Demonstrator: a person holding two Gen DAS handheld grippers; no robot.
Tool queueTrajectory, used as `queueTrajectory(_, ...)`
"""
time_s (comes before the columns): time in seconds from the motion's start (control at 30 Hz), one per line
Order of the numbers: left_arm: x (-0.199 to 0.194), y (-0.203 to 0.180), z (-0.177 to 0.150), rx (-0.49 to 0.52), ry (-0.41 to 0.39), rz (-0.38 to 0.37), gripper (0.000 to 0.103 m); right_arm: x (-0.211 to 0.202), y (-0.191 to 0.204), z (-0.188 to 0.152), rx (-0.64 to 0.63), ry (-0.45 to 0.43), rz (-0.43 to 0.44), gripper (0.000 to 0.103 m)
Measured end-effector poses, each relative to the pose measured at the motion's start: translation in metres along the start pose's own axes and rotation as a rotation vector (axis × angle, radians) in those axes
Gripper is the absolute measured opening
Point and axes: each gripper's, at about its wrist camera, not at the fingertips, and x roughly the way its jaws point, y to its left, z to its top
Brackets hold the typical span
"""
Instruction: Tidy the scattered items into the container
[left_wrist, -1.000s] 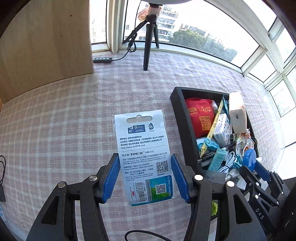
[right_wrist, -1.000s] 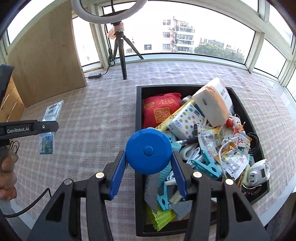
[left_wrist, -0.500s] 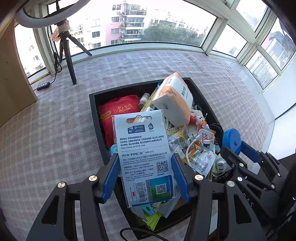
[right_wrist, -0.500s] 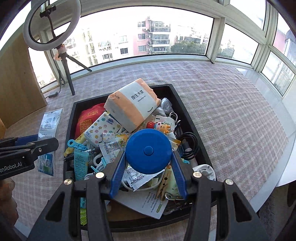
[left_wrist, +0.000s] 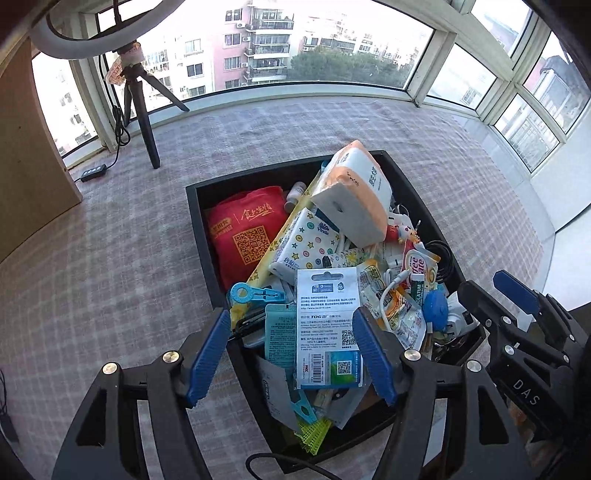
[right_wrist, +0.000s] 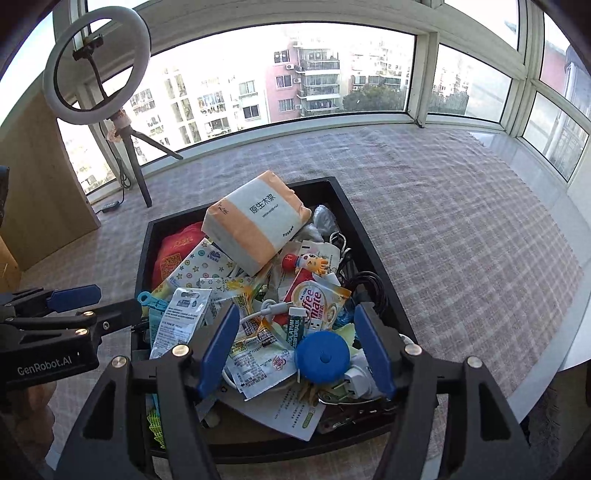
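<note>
Nearest the viewer, the left gripper (left_wrist: 291, 352) hangs over the near end of the black rectangular container (left_wrist: 207, 254), its blue-padded jaws spreading wider. The white printed card packet with barcode and QR codes (left_wrist: 327, 325) lies between them but clear of both pads, resting flat on the heap inside the container. Beside it, the right gripper (right_wrist: 295, 349) also points steeply down over the container, jaws likewise opening. The round blue disc-shaped case (right_wrist: 323, 356) lies on the heap between its pads, nearer the right-hand pad, with a gap on either side; neither pad presses it. In the left wrist view the same blue case (left_wrist: 435, 308) sits at the container's right edge, under the right gripper's tip.

Farther in, the heap holds a coffee-creamer sachet (right_wrist: 314, 301), a white pack patterned with stars and circles (left_wrist: 304, 245), a red cloth bag with a QR code (left_wrist: 245, 232), and, uppermost, an orange-and-white wrapped tissue pack (right_wrist: 255, 221).

The container stands on a pink-and-grey checked cloth (right_wrist: 461, 236). Beyond it a black tripod (left_wrist: 142, 107) carries a white ring light (right_wrist: 96, 66) before the bay windows.
</note>
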Motion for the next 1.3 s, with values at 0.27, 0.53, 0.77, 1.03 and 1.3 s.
queueTrajectory(0.27, -0.019, 0.045, -0.02, -0.054, -0.022, 0.043, 0.066, -0.006, 0.028, -0.002, -0.034, -0.011, 0.047, 0.064)
queueTrajectory(0.53, -0.052, 0.107, -0.051, -0.101, -0.071, 0.105, 0.066, -0.015, 0.085, -0.015, -0.084, -0.008, 0.113, 0.064)
queueTrajectory(0.77, -0.084, 0.17, -0.09, -0.178, -0.105, 0.149, 0.07, -0.031, 0.16, -0.039, -0.146, -0.016, 0.17, 0.064)
queueTrajectory(1.03, -0.1, 0.25, -0.14, -0.304, -0.075, 0.214, 0.072, -0.045, 0.26, -0.076, -0.26, -0.019, 0.245, 0.064)
queueTrajectory(1.3, -0.119, 0.299, -0.188, -0.35, -0.09, 0.27, 0.072, -0.056, 0.325, -0.104, -0.305, 0.001, 0.3, 0.064)
